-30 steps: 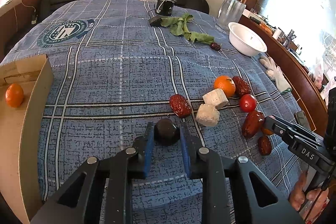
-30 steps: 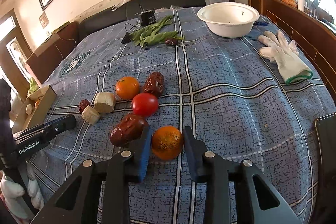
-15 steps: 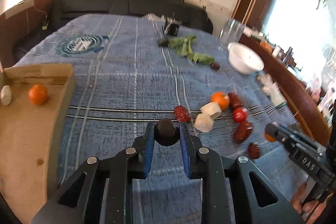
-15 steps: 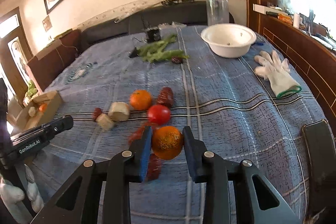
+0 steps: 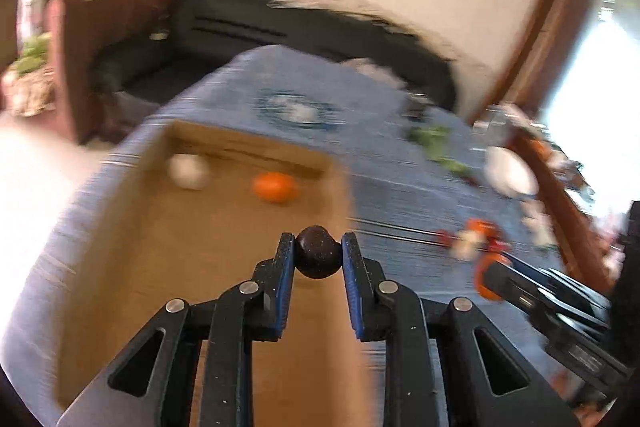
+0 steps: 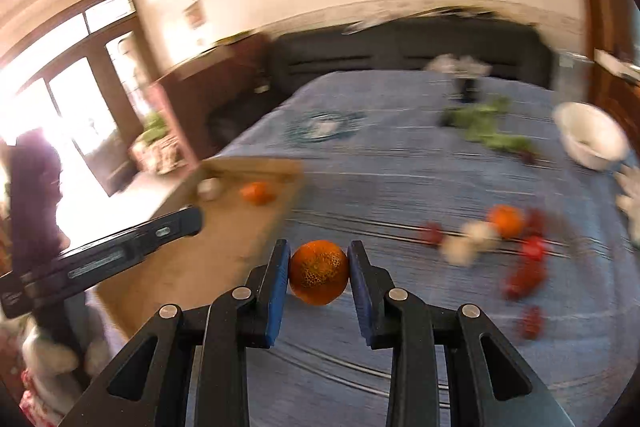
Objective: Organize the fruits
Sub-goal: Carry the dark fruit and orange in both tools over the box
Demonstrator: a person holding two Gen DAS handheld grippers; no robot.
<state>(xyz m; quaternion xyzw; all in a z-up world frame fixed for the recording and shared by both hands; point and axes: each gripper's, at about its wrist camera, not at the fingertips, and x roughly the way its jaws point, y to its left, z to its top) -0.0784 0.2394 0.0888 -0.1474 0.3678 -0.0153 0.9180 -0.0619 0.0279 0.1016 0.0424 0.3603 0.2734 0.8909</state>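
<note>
Cardboard tray point(image 5: 120, 267) is sitting at the left edge of the blue plaid cloth point(image 6: 400, 187), containing a pale round item point(image 5: 189, 171) and a small orange point(image 5: 276, 187). Left gripper point(image 5: 318, 255) is hanging above the tray floor, pointing forward, jaws clamping a dark round fruit point(image 5: 318, 257). Right gripper point(image 6: 319, 267) is hanging over the cloth just beside the tray, jaws gripping a speckled orange point(image 6: 319, 271). Remaining fruits point(image 6: 500, 239) are lying farther right, blurred.
</note>
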